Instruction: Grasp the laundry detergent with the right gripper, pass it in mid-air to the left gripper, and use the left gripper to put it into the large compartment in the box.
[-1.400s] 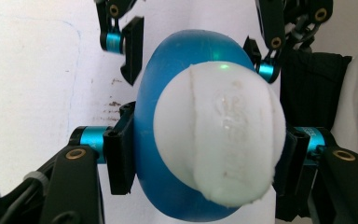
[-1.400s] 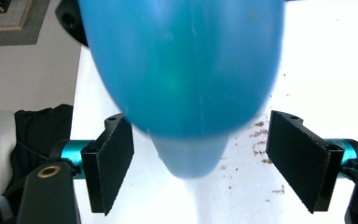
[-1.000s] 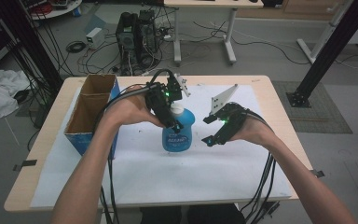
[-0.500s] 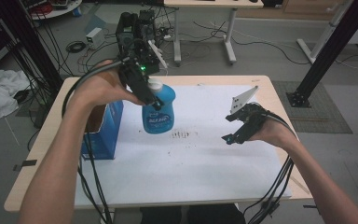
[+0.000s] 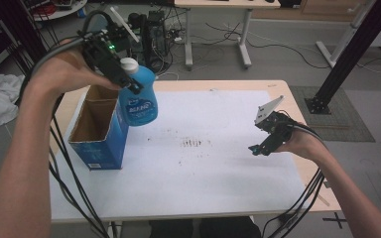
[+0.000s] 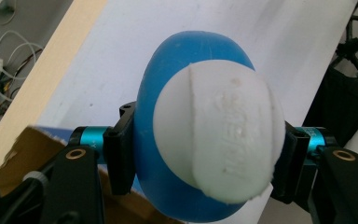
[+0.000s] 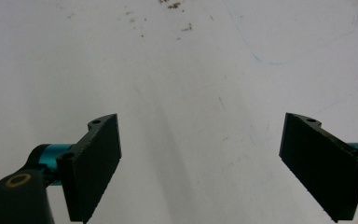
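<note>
Bottle [image 5: 139, 99] hung in my left claw [image 5: 129, 82], clamped below its white cap, above the cardboard box [image 5: 96, 131]; my right claw [image 5: 259, 148] had just been opening, empty, over the bench [image 5: 218, 183].

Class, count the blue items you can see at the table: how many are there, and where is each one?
2: a blue bottle held up in the left gripper, and a blue cardboard box standing open on the table's left side. The box's inside is partly hidden.

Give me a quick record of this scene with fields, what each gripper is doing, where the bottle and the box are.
left gripper: shut on the blue bottle's neck, held in the air
blue bottle: white cap up, above the box's near right edge
box: open, blue, at the table's left side
right gripper: open, nothing between its jaws, low over the table
table marks: brown specks mid-sheet
</note>
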A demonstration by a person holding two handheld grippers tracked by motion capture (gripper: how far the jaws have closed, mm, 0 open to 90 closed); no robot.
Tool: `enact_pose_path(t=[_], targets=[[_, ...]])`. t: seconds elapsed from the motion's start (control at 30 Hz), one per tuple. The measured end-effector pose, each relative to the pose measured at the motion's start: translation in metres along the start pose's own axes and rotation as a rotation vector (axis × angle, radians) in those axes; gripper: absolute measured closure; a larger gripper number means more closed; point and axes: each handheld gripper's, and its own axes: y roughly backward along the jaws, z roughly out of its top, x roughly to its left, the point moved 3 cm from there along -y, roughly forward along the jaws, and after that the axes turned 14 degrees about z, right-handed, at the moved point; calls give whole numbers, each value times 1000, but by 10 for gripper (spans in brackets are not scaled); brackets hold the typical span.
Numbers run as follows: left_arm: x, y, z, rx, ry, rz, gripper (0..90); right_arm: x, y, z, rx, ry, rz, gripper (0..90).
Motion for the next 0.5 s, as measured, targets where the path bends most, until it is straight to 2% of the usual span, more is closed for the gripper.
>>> enact_pose_path(t=[0.03, 0.07, 0.1, 0.13, 0.17, 0.2, 0.27, 0.3, 0.33, 0.37, 0.4, 0.43, 0.47, 0.5], targets=[[3, 2, -3, 1, 17, 6, 380, 0, 0, -2, 4, -9, 7, 119], [6, 5, -6, 4, 35, 13, 380, -3, 0, -3, -13, 14, -4, 119], [11, 7, -9, 19, 34, 21, 380, -4, 0, -4, -15, 18, -8, 119], [13, 8, -12, 14, 69, 26, 380, -5, 2, -6, -9, 10, -7, 119], [16, 10, -15, 24, 87, 31, 380, -6, 2, -7, -22, 22, -14, 119], [19, 11, -19, 31, 105, 38, 380, -6, 3, -9, -12, 3, -12, 119], [26, 12, -26, 45, 136, 54, 380, -8, 2, -11, -21, 13, -22, 119], [29, 12, -30, 45, 159, 63, 381, -8, 4, -12, -4, -1, -21, 119], [29, 12, -30, 45, 159, 63, 380, -7, 3, -13, -14, -12, -19, 119], [36, 13, -37, 56, 190, 86, 381, -8, 3, -14, -19, -3, -25, 119], [40, 13, -40, 62, 201, 94, 381, -7, 3, -14, -14, -19, -11, 119], [43, 14, -43, 69, 216, 101, 381, -9, 3, -14, -19, 0, -23, 119], [47, 15, -46, 73, 231, 111, 381, -8, 4, -15, -6, -7, -23, 119], [50, 16, -48, 75, 243, 118, 381, -10, 3, -15, -18, 8, -27, 119]])
